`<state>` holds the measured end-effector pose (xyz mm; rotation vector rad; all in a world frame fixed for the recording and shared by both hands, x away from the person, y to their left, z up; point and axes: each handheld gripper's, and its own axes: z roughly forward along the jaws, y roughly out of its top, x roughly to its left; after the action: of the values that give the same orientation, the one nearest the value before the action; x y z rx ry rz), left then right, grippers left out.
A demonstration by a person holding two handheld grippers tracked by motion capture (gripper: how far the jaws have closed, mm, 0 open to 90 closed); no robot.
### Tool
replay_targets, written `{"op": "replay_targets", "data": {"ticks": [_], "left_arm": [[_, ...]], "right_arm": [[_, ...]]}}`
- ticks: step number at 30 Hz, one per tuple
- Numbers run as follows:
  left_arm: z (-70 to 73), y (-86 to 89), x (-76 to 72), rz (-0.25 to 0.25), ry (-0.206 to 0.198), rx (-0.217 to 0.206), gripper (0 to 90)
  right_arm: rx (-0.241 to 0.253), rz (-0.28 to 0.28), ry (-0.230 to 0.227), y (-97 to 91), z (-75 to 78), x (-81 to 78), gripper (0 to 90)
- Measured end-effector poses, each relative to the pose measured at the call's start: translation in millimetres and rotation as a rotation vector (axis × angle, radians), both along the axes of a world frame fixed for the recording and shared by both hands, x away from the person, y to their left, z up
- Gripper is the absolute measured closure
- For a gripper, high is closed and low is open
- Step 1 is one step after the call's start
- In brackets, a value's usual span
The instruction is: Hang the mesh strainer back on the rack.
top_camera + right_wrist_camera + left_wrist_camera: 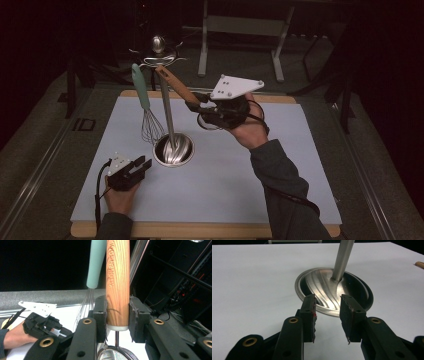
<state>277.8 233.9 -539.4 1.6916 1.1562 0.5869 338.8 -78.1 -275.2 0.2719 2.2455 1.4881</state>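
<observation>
The right gripper (117,312) clamps the wooden handle (117,282) of a strainer (209,120); its mesh bowl is cut off at the bottom of the right gripper view and mostly hidden behind the gripper in the high view. The handle slants up toward the hooks at the top of the utensil stand (167,110), beside a hanging whisk (149,117) with a mint handle. The left gripper (328,316) rests on the white table mat (225,185), jaws apart and holding nothing, just before the stand's steel base (329,290).
</observation>
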Motion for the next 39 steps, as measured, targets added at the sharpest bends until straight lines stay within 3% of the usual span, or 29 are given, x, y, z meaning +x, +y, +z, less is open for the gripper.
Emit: {"op": "replay_targets", "data": {"ticks": [10, 18, 39], "left_arm": [[0.0, 0.3, 0.0, 0.0, 0.001, 0.001, 66.3], [-0.1, 0.1, -0.1, 0.002, 0.0, -0.004, 66.2], [0.0, 0.7, -0.2, 0.002, 0.001, -0.008, 66.1]], "right_arm": [[0.024, -0.034, 0.004, 8.2, -10.1, 7.2, 70.6], [0.006, -0.064, 0.0, 20.8, -22.6, 8.2, 70.7], [-0.053, -0.022, 0.032, 32.7, -27.1, 4.5, 63.8]]}}
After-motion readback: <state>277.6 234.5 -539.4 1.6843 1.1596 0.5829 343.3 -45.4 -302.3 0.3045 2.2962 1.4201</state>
